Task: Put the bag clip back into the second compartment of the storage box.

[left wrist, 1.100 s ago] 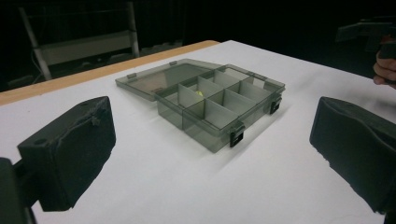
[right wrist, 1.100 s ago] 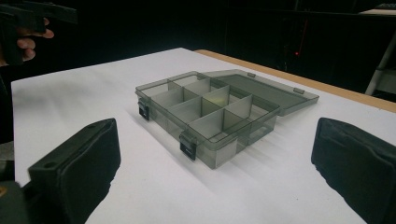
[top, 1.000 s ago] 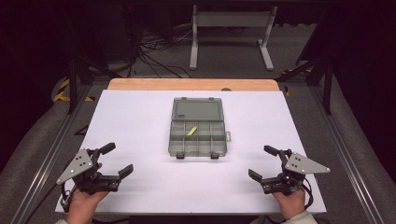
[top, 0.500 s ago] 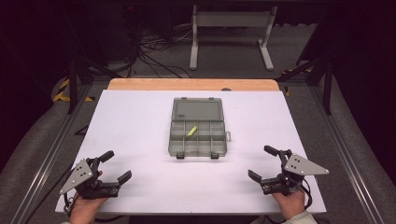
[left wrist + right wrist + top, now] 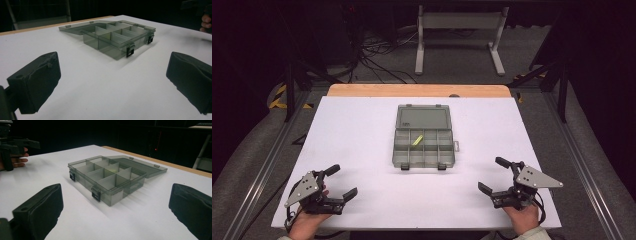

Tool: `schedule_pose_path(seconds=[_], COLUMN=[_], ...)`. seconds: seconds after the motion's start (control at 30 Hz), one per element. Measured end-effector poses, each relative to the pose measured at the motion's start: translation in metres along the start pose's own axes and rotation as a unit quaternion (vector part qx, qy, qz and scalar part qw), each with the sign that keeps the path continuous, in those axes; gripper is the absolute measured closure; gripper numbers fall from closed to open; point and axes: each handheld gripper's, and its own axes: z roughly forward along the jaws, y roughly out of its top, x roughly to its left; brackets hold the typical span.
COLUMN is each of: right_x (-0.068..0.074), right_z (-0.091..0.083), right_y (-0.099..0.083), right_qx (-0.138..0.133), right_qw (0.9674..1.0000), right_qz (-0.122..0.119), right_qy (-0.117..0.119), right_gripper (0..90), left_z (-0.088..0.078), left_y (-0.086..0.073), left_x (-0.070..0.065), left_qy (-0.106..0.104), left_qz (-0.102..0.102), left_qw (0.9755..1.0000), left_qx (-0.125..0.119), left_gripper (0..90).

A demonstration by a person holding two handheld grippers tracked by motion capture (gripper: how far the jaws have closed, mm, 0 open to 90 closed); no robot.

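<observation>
A smoky grey plastic organiser box (image 5: 422,142) lies in the middle of the white table (image 5: 362,130), lid folded flat toward the far side. It has several compartments, and a small yellow-green piece (image 5: 417,141) lies in one of the middle ones. The box (image 5: 117,37) shows ahead of the left jaws and the box (image 5: 110,178) ahead of the right jaws, black latches facing me. My left gripper (image 5: 339,182) rests open at the near left corner with nothing in it. At the near right, my right gripper (image 5: 493,175) is open and empty too.
A strip of bare wood (image 5: 417,90) edges the table's far side. Beyond it stand a white metal stand (image 5: 459,35) and cables (image 5: 377,55) on the dark floor. Metal rails (image 5: 257,175) run along both sides of the table.
My left gripper has drawn back toward the near edge and a little to the left. The right gripper and the box have stayed put.
</observation>
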Motion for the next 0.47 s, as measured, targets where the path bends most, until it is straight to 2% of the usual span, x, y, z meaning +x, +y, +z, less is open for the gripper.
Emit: schedule_pose_path(seconds=[0.1,0.2,0.37,0.47], right_x=[-0.0003,0.0,-0.0004,0.0], right_z=[0.0016,0.0024,0.0045,0.0047], right_y=[-0.0006,-0.0009,-0.0019,-0.0018], right_qx=[0.009,0.012,0.022,0.021], right_qw=[1.0,0.9999,0.9998,0.9998], right_qz=[0.0,-0.002,0.003,0.002], right_qy=[-0.001,-0.001,0.001,-0.001], right_gripper=[0.0,0.0,0.0,0.0], left_z=[-0.0017,-0.0029,-0.006,-0.0072], left_y=[0.0019,0.0043,0.0072,0.0083], left_x=[-0.0001,0.0001,0.0005,0.001], left_qy=[0.006,0.003,0.01,0.02], left_qz=[-0.004,-0.019,-0.023,-0.018], left_qw=[0.9999,0.9997,0.9994,0.9994], left_qx=[-0.01,-0.012,-0.025,-0.02], left_gripper=[0.0,0.0,0.0,0.0])
